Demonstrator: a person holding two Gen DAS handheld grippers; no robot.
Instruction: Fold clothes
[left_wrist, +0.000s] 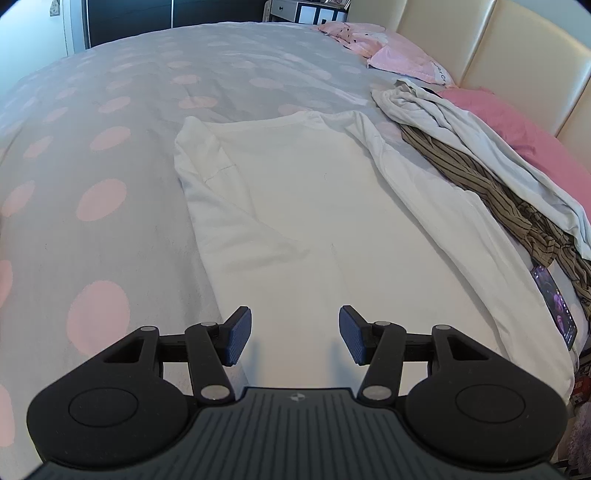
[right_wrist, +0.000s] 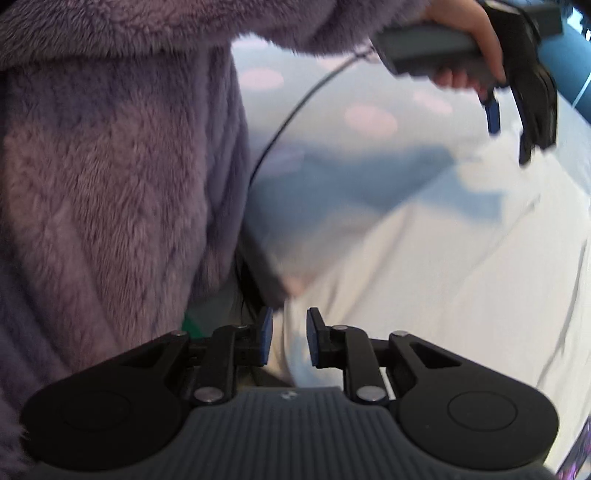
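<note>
A white long-sleeved shirt (left_wrist: 303, 206) lies flat on the bed, its left sleeve folded in over the body. My left gripper (left_wrist: 295, 334) is open and empty, hovering over the shirt's near hem. It also shows in the right wrist view (right_wrist: 511, 122), held above the shirt's far part. My right gripper (right_wrist: 290, 341) is open, its pads on either side of a bunched edge of the white shirt (right_wrist: 424, 277) at the bed's edge; this view is blurred.
A spotted grey duvet (left_wrist: 110, 147) covers the bed. A heap of white and brown striped clothes (left_wrist: 480, 166) lies at the right, with pink pillows (left_wrist: 517, 129) and a phone (left_wrist: 556, 306). The person's purple fleece sleeve (right_wrist: 110, 166) fills the left of the right wrist view.
</note>
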